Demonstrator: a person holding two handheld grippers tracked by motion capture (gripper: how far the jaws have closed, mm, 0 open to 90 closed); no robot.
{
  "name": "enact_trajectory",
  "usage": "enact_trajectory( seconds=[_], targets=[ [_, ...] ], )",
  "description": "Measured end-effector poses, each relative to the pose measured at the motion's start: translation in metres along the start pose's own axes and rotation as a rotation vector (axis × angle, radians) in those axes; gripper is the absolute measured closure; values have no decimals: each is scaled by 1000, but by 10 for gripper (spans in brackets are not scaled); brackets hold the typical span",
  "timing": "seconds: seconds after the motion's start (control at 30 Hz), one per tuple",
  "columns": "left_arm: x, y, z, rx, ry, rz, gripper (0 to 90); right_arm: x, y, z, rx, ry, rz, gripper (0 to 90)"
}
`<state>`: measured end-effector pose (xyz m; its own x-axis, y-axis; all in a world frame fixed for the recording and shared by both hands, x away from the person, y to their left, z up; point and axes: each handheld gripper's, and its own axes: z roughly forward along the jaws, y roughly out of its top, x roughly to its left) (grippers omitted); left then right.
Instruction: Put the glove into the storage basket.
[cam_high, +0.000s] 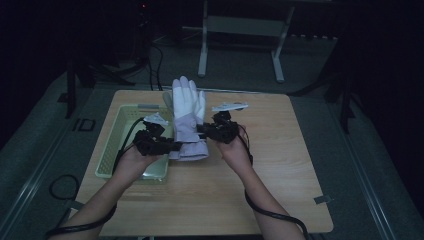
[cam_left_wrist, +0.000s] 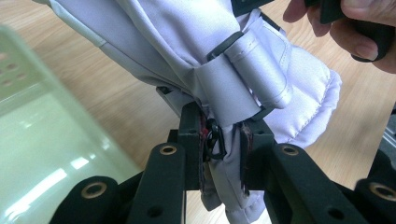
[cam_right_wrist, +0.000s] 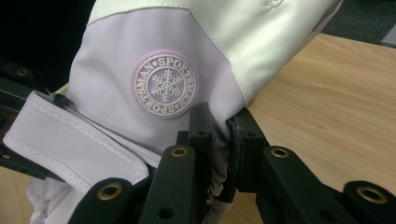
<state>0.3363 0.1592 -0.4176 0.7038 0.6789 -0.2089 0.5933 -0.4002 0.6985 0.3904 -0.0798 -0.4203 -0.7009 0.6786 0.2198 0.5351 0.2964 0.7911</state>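
High view, frame centre: left gripper (cam_high: 176, 145) and right gripper (cam_high: 202, 131) both pinch the glove (cam_high: 186, 117) cuff; likely next, carry it left into the basket (cam_high: 116, 134).

Dim room, grey floor (cam_high: 350, 150), wooden table (cam_high: 280, 165), metal frame (cam_high: 240, 30) behind

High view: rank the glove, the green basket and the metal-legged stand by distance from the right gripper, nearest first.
1. White and lilac padded glove: clamped in the right gripper, at its left.
2. Pale green plastic basket: farther left, beyond the glove.
3. Grey metal-legged stand: on the floor past the table's far edge.
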Motion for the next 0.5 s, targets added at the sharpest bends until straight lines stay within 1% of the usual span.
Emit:
enact_trajectory(
  seconds=[0.07,0.1,0.13,0.2,0.3,0.37,0.4,0.47,0.5],
  targets=[
    [4,-3,-7,4,10,-3,750,6,2,6,-3,7,-7,807],
    [4,-3,-7,4,10,-3,750,6,2,6,-3,7,-7,807],
    [7,-6,-13,7,21,-5,750,9,4,8,-3,11,-9,807],
    [10,-9,-18,9,28,-4,750,17,6,15,-10,25,-2,807],
    [16,-15,-28,11,45,-8,750,25,9,23,-15,32,-4,807],
    [20,-18,-33,13,51,-15,750,34,12,33,-17,42,-9,807],
    [22,-21,-37,12,57,-17,750,34,12,33,-17,42,-9,807],
    [28,-25,-44,17,64,-23,750,41,14,40,-21,50,-10,807],
    [31,-28,-47,20,67,-24,749,49,17,48,-20,58,-6,807]
  ],
)
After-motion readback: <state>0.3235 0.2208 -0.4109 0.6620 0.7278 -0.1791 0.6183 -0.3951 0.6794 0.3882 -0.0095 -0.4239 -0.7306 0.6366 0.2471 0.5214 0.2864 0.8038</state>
